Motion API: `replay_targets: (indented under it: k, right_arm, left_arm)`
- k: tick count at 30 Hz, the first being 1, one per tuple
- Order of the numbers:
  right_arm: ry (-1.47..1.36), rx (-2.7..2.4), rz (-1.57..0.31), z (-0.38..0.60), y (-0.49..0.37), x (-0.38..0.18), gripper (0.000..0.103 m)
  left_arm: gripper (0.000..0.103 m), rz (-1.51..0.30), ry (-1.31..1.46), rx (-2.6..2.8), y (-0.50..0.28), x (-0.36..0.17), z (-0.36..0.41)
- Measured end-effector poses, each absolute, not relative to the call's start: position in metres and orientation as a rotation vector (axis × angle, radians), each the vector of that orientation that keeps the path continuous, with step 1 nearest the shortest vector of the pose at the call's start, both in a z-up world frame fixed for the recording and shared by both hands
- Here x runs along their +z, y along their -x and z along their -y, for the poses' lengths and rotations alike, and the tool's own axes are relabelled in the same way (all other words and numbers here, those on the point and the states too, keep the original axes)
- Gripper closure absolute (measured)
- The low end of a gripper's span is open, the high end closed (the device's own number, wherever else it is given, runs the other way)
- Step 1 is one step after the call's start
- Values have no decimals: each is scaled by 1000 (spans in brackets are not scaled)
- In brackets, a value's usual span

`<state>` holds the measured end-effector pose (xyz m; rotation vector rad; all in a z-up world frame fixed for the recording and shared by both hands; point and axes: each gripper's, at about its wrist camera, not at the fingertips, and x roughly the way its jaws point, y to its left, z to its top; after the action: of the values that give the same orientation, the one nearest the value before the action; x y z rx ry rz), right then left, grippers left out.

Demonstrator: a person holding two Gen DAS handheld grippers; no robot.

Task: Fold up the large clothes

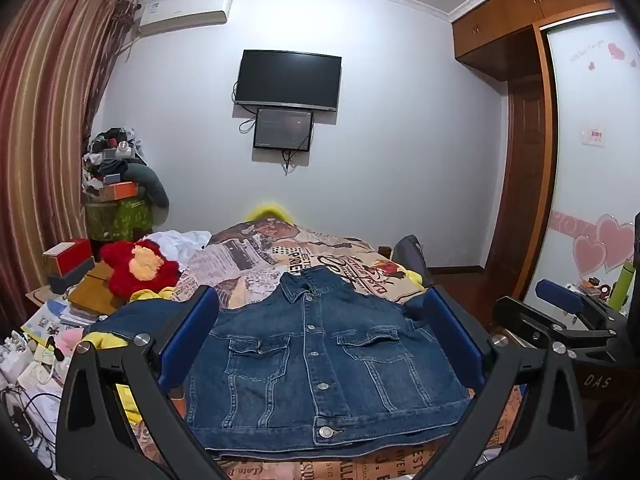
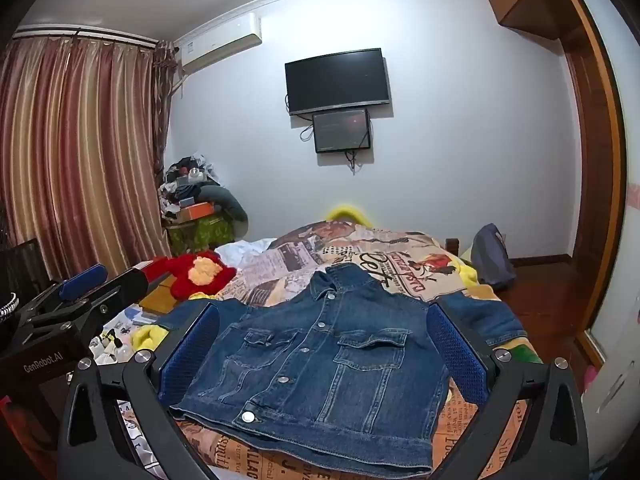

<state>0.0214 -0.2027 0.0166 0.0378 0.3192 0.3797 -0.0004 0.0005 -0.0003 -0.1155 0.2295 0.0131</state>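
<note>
A blue denim jacket (image 1: 320, 360) lies flat on the bed, front up, buttoned, collar away from me, sleeves spread to both sides; it also shows in the right wrist view (image 2: 328, 364). My left gripper (image 1: 320, 312) is open and empty, held above the jacket's near hem. My right gripper (image 2: 324, 324) is open and empty, held above the hem a little to the right. The right gripper also shows at the right edge of the left wrist view (image 1: 560, 308). The left gripper shows at the left of the right wrist view (image 2: 84, 284).
The bed has a printed newspaper-pattern cover (image 1: 280, 248). A red plush toy (image 1: 138, 266) and white cloth (image 1: 180, 240) lie at its left. Boxes and papers (image 1: 60, 320) clutter the left side. A bag (image 2: 490, 256) sits at the far right. A wooden wardrobe (image 1: 524, 160) stands right.
</note>
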Motion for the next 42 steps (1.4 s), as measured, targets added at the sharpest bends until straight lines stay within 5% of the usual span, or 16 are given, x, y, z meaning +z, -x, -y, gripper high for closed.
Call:
replay_targets:
  k: [42]
  right_arm:
    - [-45,377,-323,205,-25,18,0]
  left_arm:
    - [0,-245,70,15,-8,-6,5]
